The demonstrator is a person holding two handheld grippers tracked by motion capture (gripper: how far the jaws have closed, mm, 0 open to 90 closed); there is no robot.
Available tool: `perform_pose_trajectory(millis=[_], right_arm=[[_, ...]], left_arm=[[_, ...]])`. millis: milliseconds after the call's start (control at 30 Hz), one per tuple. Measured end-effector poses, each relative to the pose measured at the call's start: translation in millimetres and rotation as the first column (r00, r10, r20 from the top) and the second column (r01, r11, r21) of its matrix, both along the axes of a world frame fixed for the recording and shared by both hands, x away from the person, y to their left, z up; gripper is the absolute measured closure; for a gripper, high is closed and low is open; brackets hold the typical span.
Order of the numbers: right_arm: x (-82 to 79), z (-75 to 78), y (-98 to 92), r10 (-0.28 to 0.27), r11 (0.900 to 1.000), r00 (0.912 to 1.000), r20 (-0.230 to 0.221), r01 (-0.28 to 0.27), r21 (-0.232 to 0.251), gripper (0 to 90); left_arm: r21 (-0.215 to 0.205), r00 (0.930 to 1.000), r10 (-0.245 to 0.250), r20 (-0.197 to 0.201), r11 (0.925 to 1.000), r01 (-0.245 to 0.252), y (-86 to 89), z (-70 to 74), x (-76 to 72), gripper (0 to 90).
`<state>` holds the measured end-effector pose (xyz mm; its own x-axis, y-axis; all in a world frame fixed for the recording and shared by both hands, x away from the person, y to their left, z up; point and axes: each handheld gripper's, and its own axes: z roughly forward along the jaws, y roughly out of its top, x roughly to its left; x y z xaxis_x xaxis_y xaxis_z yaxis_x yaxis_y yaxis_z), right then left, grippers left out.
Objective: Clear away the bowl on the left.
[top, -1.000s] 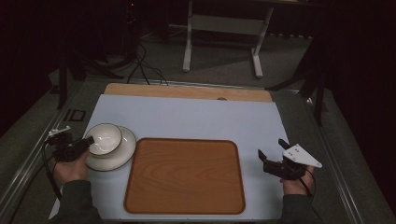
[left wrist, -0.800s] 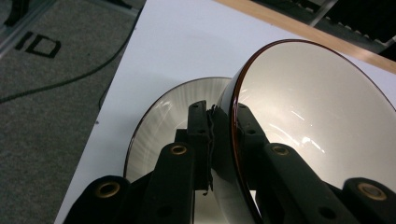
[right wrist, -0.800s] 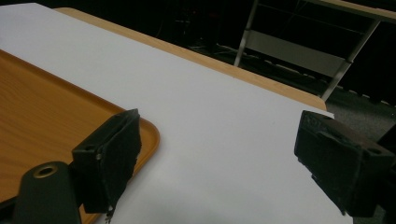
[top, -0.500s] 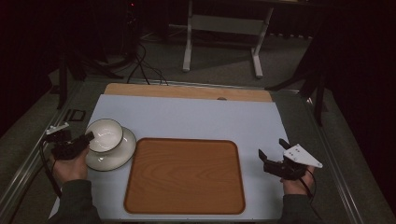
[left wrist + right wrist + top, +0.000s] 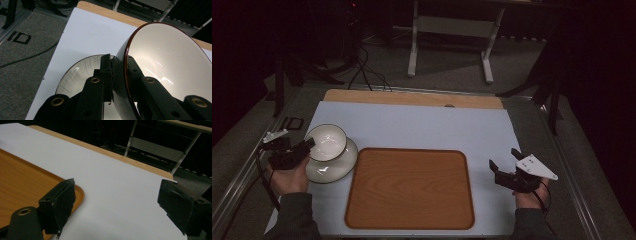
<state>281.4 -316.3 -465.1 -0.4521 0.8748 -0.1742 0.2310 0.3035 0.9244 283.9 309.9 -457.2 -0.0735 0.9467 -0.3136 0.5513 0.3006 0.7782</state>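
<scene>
Left gripper (image 5: 304, 146): fingers clamp bowl (image 5: 327, 142) rim, tilted over plate (image 5: 334, 167) | Right gripper (image 5: 504, 161): fingers apart, empty, beside tray (image 5: 409, 187) | Risk: glossy rim may slip, bowl dropping onto plate

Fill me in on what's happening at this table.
A person works with a tool in each hand. The left tool is clamped on the rim of a white bowl, holding it tilted above a plate. The right tool hangs open beside the wooden tray, holding nothing.
</scene>
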Motion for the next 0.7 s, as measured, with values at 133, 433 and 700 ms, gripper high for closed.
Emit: perform_pose_trajectory(millis=[133,433,700], right_arm=[[0.0,0.1,-0.2,0.0,1.0,1.0,0.0,0.0,0.001,14.2],[-0.1,0.3,-0.5,-0.004,1.0,1.0,0.005,0.004,0.002,14.2],[-0.3,0.7,-1.1,-0.007,1.0,0.9999,0.008,0.007,0.005,14.2]], left_arm=[[0.004,0.9999,-0.008,0.007,1.0,0.008,-4.0,3.4,-1.0,80.9],[0.019,0.9993,-0.032,0.021,0.9993,0.031,-16.2,7.8,-1.8,80.7],[0.04,0.9974,-0.066,0.029,0.9971,0.065,-29.4,12.4,-2.3,80.6]])
